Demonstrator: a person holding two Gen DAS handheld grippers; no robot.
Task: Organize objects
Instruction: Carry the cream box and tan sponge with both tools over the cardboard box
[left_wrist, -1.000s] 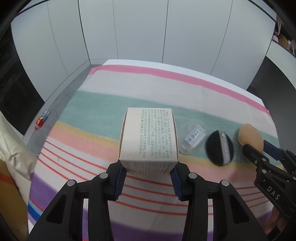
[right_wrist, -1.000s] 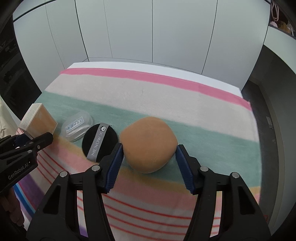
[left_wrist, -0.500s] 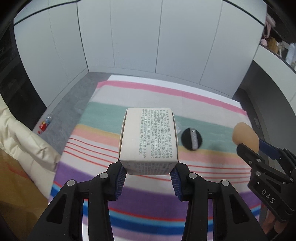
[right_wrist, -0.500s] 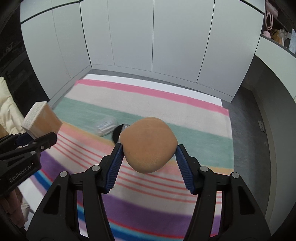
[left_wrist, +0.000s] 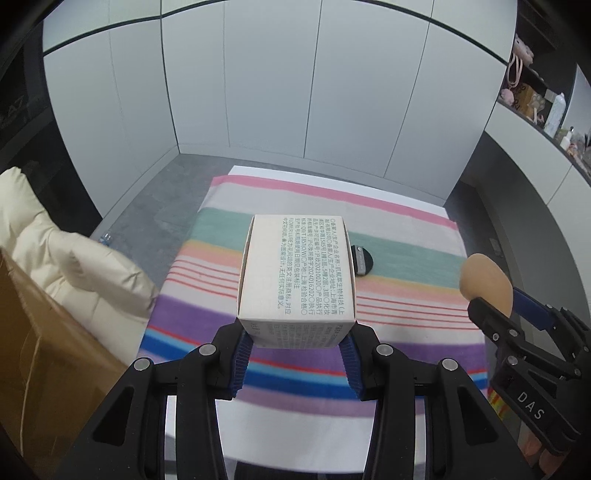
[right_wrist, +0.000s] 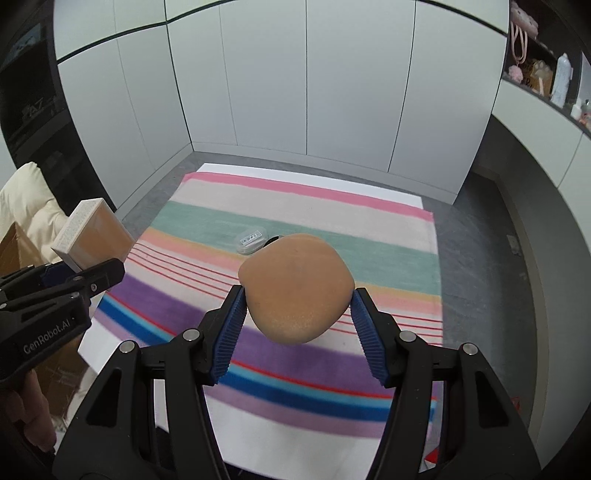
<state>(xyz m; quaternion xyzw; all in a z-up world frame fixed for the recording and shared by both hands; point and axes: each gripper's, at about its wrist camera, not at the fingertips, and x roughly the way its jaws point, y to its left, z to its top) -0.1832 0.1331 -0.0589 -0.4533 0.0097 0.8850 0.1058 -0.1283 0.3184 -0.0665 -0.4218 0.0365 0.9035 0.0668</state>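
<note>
The left gripper (left_wrist: 295, 354) grips a cream cardboard box with printed text (left_wrist: 297, 273) between its blue pads, held in the air above the near part of the striped, multicoloured cloth (left_wrist: 406, 236). The right gripper (right_wrist: 297, 325) is clamped on a tan, rounded makeup sponge (right_wrist: 295, 288), likewise raised over the cloth. Far below, on the green stripe, lie a round black puff (left_wrist: 364, 260) and, just left of it, a small clear plastic case (right_wrist: 252, 239).

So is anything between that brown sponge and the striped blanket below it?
Nothing visible. The right hand-held gripper holds the sponge in open air above the striped blanket; the clear case and black puff lie farther back.
</note>
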